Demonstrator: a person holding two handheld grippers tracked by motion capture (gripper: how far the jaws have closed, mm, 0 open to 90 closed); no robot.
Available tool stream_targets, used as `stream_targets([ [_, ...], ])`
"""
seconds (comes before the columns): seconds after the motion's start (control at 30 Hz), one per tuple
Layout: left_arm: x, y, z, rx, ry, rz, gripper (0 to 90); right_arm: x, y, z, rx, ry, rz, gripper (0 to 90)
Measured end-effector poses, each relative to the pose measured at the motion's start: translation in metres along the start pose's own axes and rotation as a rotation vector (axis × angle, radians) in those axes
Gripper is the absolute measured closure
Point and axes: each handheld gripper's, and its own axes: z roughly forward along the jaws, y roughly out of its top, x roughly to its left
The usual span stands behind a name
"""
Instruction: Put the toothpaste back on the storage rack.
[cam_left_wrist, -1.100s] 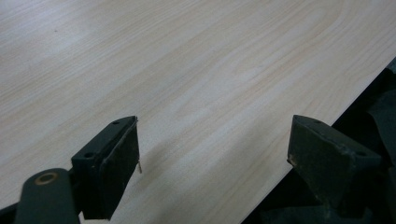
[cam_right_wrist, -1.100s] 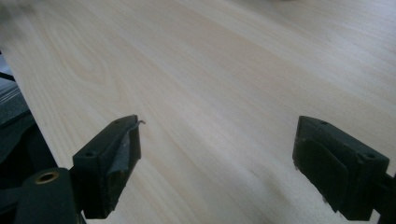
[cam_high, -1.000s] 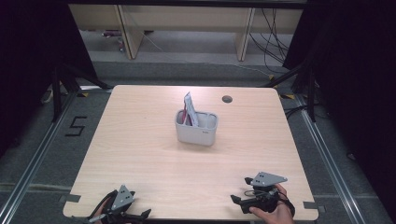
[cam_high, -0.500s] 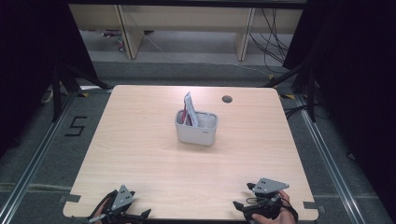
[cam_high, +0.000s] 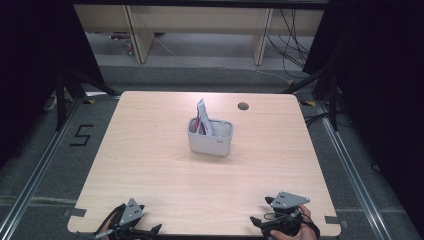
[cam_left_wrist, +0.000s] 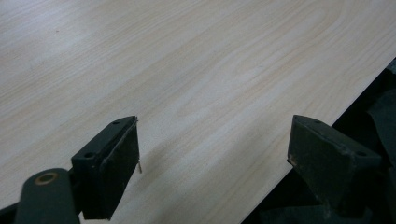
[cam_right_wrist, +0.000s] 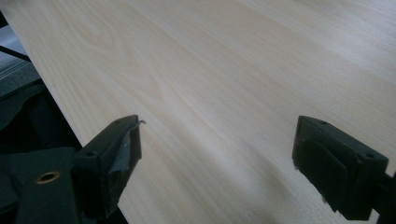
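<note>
Table (cam_high: 150, 165) bears bin (cam_high: 210, 142), unseen claw-side.

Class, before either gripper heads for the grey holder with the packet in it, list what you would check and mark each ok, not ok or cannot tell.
1. Left gripper jaws apart, nothing between them: ok.
2. Right gripper jaws apart, nothing between them: ok.
3. Grey holder upright on the table: ok.
4. Packet stands above the holder's rim, within reach of jaws: ok.
5. Bare wood between both grippers and the holder: ok.
6. Whether the holder's other compartment has anything in it: cannot tell.
</note>
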Motion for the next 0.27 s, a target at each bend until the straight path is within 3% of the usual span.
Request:
stream_targets([
  [0.1,-0.0001,0.0000,0.0002,0.000,0.001,0.000,16.0,-0.0006,-0.0003,0.0003,-0.003,-0.001,-0.008,16.5],
  [0.13,-0.0004,0.0004,-0.0004,0.008,0.005,-0.001,16.0,0.0009,-0.0005,-0.0003,0.007,-0.002,0.021,16.5],
  [0.2,-0.0003,0.0004,-0.0002,0.008,0.006,0.000,16.0,-0.0012,-0.0002,0.0002,-0.009,0.005,-0.008,16.5],
  [0.27,0.0003,0.0005,0.0000,0.013,0.007,0.004,16.0,-0.0014,0.0000,-0.0009,-0.014,-0.004,-0.007,16.5],
])
